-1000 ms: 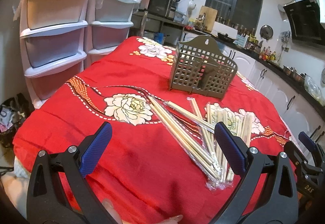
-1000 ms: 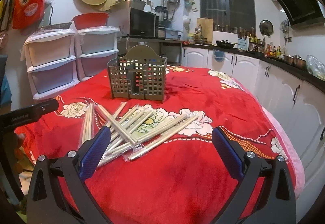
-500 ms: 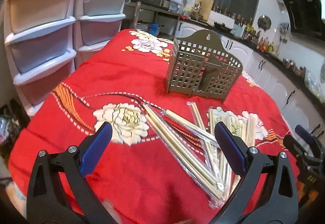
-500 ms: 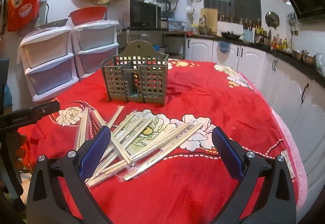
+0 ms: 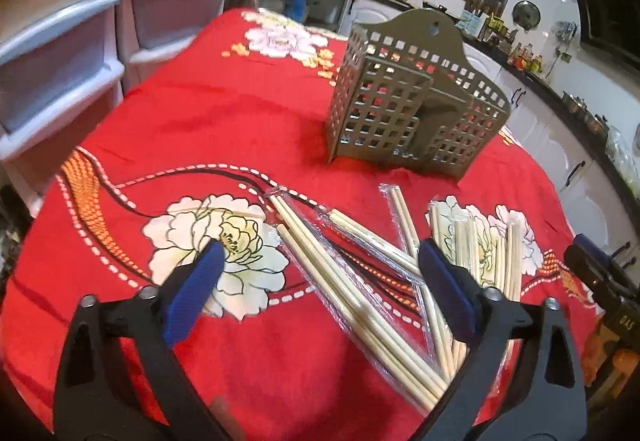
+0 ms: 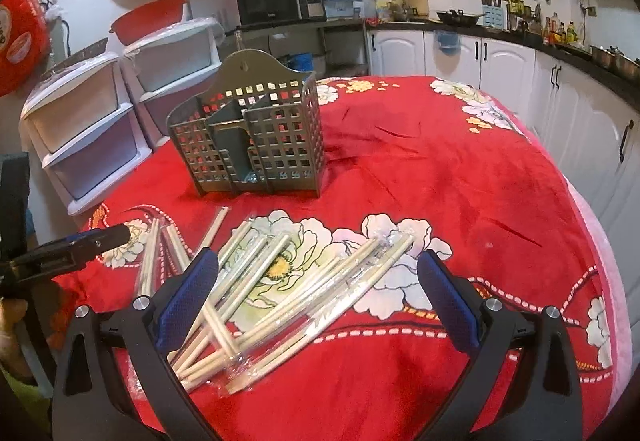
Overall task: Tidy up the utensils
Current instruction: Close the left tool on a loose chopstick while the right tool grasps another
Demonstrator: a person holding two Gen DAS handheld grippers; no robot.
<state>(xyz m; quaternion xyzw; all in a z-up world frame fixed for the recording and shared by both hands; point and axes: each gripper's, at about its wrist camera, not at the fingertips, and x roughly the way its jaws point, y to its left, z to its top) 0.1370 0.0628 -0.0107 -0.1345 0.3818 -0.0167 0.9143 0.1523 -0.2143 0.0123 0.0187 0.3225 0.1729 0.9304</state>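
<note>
Several pairs of wooden chopsticks in clear plastic sleeves point(image 5: 360, 281) lie scattered on the red flowered tablecloth point(image 5: 224, 121); they also show in the right wrist view point(image 6: 304, 301). A grey lattice utensil holder point(image 5: 412, 101) with compartments stands upright behind them, seen too in the right wrist view point(image 6: 256, 145). My left gripper point(image 5: 320, 285) is open and empty, just above the left part of the pile. My right gripper point(image 6: 316, 293) is open and empty, just above the right part of the pile.
White plastic drawer units point(image 6: 100, 129) stand beside the table's far left side. White kitchen cabinets point(image 6: 560, 101) run along the right. The table's right edge point(image 6: 612, 281) drops off close to the cabinets. The left gripper's tip point(image 6: 100, 241) shows at the left of the right wrist view.
Both grippers have moved forward and down toward the chopstick pile, which looks larger now. Both stay open. Chopsticks and holder have not moved.
</note>
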